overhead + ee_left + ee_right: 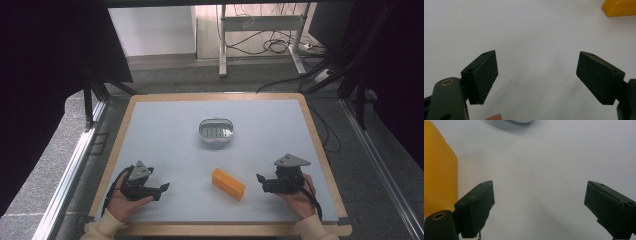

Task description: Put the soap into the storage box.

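My left gripper (161, 189) and right gripper (260, 181) rest near the table's (165, 125) front edge, both with jaws wide apart and empty. Between them lies the orange block (228, 183), touching neither. Toward the middle stands a metal dish (216, 130), with free room around.

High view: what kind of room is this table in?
Probably a lab or workshop for recording. Black curtains hang round the table, cables trail over the floor, and a metal frame stands behind.

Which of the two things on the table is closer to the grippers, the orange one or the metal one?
The orange block: it lies near the front edge between the left gripper and right gripper, while the oval metal dish sits farther back, mid-table.
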Motion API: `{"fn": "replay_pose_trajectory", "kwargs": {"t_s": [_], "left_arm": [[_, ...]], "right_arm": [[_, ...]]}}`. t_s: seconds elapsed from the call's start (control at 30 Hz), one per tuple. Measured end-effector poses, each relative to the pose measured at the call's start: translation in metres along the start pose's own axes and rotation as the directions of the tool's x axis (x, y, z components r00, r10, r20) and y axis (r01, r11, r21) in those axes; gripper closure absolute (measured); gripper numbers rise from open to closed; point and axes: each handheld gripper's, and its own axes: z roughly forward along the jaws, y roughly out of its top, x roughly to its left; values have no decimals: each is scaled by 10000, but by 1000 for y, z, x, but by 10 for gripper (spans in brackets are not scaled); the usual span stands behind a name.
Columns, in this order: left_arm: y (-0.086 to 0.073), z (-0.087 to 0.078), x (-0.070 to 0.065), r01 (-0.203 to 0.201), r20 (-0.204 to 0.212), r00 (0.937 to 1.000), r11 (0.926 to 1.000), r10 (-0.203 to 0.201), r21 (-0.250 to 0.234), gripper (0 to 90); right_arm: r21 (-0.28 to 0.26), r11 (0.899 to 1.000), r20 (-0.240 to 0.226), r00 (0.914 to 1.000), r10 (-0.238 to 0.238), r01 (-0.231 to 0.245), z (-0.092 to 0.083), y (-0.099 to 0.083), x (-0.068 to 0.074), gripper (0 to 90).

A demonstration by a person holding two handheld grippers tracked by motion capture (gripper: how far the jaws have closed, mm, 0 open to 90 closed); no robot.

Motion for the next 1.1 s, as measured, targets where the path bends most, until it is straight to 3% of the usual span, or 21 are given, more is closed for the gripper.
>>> {"fn": "replay_pose_trajectory", "kwargs": {"t_s": [0.57, 0.73, 1.1], "left_arm": [[-2, -3, 2, 35, -90, 10000, 10000, -35, -3, 176], [-2, -2, 2, 41, -150, 9999, 10000, -39, 83, 174], [-2, -4, 2, 49, -171, 9998, 10000, -49, 30, 175]], "right_arm": [[341, 9990, -306, 9992, -267, 277, 0, 0, 4, 102], [193, 9977, -519, 9966, -639, 649, -8, 11, 7, 111], [248, 9963, -755, 9939, -805, 826, -17, 28, 19, 155]]}}
